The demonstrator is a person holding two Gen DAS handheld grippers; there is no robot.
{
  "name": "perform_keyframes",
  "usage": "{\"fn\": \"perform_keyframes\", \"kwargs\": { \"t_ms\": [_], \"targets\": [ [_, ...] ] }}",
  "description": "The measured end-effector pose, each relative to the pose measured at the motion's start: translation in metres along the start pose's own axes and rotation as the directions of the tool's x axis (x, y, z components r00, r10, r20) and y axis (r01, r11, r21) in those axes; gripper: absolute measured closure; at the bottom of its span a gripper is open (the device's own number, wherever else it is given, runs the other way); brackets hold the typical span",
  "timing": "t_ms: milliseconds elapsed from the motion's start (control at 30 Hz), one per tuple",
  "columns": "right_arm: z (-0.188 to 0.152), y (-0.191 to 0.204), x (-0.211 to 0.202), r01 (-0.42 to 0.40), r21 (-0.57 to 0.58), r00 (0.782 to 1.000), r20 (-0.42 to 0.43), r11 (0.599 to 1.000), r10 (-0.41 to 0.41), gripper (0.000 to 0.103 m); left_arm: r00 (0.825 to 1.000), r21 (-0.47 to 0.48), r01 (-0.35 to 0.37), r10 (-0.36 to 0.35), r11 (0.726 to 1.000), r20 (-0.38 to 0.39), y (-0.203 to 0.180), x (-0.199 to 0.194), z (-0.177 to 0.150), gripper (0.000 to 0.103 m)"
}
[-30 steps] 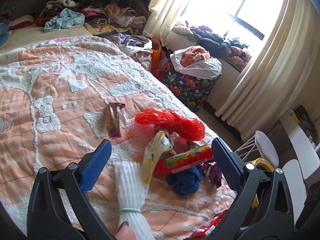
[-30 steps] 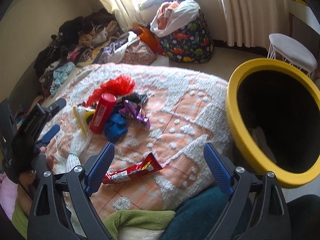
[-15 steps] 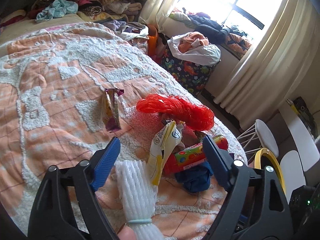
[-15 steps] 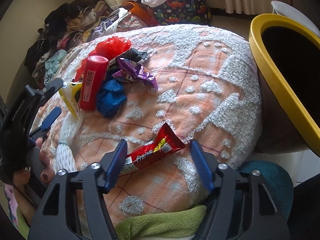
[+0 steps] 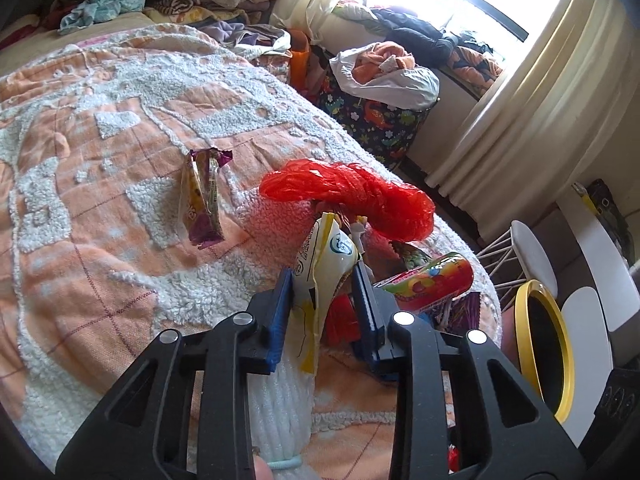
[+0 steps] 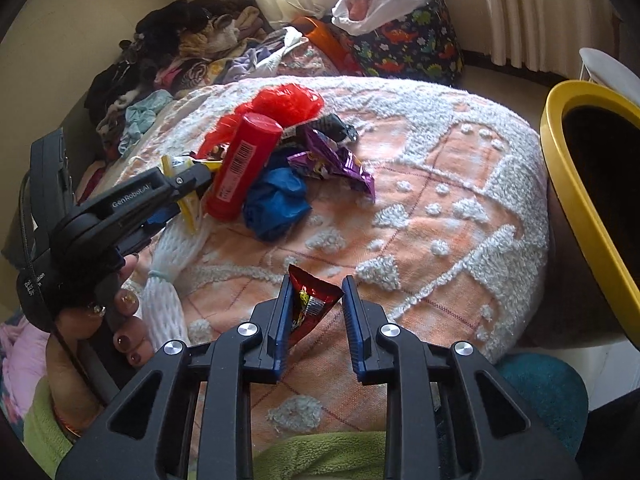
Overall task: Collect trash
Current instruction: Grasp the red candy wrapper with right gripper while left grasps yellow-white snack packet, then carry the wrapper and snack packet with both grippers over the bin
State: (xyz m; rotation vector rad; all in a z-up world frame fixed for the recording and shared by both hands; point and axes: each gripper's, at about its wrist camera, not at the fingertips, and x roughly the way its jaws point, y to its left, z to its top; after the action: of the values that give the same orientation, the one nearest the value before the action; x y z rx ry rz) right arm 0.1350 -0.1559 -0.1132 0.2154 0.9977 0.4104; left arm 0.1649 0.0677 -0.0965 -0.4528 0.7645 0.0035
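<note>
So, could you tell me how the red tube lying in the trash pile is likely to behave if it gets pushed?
The red tube looks rigid and cylindrical, so it would probably roll sideways rather than crumple. It rests partly on the blue wad and wrappers, so it may slide off them. It is likely light.

Left gripper point(image 5: 325, 292) low over the bed, jaws narrowed onto a white-and-yellow wrapper point(image 5: 325, 264), left hand point(image 6: 92, 320) wrapped around its handle, right gripper point(image 6: 314, 312) angled downward, jaws narrowed around a red wrapper point(image 6: 310, 304)

an orange-and-white bedspread point(image 6: 460, 216) carries a red tube point(image 6: 244, 164), blue wad point(image 6: 276, 204), purple wrappers point(image 6: 332, 160) and white foam net point(image 6: 168, 276).
</note>
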Motion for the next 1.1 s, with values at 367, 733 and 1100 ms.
{"fn": "perform_keyframes", "kwargs": {
  "t_ms": [367, 733, 1100],
  "targets": [
    [0.009, 0.009, -0.022, -0.022, -0.05, 0.995, 0.093, 0.999, 0.027, 0.08, 0.997, 0.031, 0.054, -0.056, 0.998, 0.058, -0.015, -0.033, 0.002, 0.092],
    [0.02, -0.003, -0.054, -0.028, -0.046, 0.98, 0.194, 0.999, 0.036, 0.08, 0.986, 0.06, 0.113, -0.12, 0.992, 0.116, -0.036, -0.065, 0.011, 0.092],
    [0.026, -0.019, -0.079, -0.026, -0.02, 0.965, 0.261, 0.999, 0.031, 0.08, 0.979, 0.094, 0.158, -0.169, 0.983, 0.114, -0.058, -0.077, 0.01, 0.092]
  ]
}}
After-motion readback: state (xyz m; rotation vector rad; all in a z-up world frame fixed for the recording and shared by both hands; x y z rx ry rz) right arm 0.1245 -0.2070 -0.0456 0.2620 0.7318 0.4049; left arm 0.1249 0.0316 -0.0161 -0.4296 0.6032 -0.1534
